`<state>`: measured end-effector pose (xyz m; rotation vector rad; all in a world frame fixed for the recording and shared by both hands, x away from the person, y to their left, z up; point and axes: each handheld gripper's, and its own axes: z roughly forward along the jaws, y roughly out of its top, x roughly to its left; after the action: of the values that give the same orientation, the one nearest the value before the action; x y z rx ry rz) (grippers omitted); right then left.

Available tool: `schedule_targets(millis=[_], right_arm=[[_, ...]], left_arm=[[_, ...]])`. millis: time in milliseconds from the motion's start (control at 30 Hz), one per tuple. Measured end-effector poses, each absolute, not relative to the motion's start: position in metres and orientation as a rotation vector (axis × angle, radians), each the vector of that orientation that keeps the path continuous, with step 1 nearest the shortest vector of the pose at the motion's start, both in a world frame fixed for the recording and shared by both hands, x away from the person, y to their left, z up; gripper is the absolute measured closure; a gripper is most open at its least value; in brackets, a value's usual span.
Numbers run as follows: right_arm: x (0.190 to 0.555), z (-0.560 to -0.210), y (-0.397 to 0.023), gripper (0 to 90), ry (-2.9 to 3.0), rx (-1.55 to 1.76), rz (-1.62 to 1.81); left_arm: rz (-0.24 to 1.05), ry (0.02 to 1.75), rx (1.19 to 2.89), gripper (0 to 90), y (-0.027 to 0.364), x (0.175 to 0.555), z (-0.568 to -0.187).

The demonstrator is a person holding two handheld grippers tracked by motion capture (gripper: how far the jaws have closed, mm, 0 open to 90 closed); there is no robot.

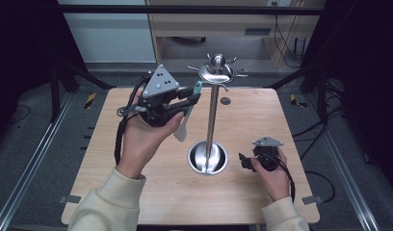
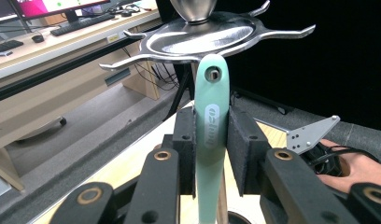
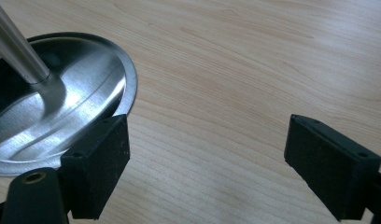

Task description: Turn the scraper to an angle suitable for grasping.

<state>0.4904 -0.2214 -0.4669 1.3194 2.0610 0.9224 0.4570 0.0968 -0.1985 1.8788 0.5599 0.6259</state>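
A mint-green utensil [image 1: 182,129] with a pale blade hangs from my left gripper [image 1: 193,98], which is shut on its handle [image 2: 211,116]. The hand holds it raised, just left of a steel stand [image 1: 213,110]. In the left gripper view the handle's top end, with its hanging hole, sits just under the stand's crown of hooks [image 2: 202,37]. My right gripper [image 1: 243,161] rests low on the table beside the stand's round base dish [image 1: 207,159]. Its jaws [image 3: 207,154] stand wide open with bare wood between them.
The wooden table [image 1: 262,120] has a small dark disc [image 1: 225,100] near its far edge. The steel pole [image 3: 16,46] rises from the dish [image 3: 62,107] just left of the right gripper. Black frame bars and cables surround the table.
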Motion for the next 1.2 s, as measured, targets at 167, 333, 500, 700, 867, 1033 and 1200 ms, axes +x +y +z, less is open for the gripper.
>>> schedule_targets(millis=[167, 333, 500, 700, 867, 1033, 1200], right_arm=[[0.4905, -0.4667, -0.2217, 14.5, 2.059, 1.319, 0.928], [0.4901, -0.4667, -0.2214, 14.5, 2.059, 1.323, 0.927], [0.4903, -0.4671, -0.2214, 14.5, 2.061, 1.321, 0.929], [0.4910, -0.4671, -0.2236, 14.5, 2.056, 1.335, 0.932], [0.4901, -0.4668, -0.2217, 14.4, 2.063, 1.324, 0.931], [0.4908, -0.4665, -0.2228, 14.4, 2.064, 1.319, 0.934], [0.4913, -0.4668, -0.2239, 14.4, 2.058, 1.334, 0.937]], left_arm=[[0.627, 0.560, 1.875, 73.6, 0.0951, 0.4586, -0.1977], [0.627, 0.561, 1.872, 73.6, 0.0934, 0.4594, -0.1998], [0.620, 0.562, 1.861, 73.6, 0.0931, 0.4601, -0.2010], [0.620, 0.552, 1.858, 73.6, 0.0947, 0.4605, -0.2022], [0.616, 0.559, 1.835, 73.6, 0.0957, 0.4590, -0.2047], [0.625, 0.552, 1.849, 73.6, 0.0955, 0.4594, -0.2031], [0.602, 0.549, 1.843, 73.5, 0.0954, 0.4620, -0.2039]])
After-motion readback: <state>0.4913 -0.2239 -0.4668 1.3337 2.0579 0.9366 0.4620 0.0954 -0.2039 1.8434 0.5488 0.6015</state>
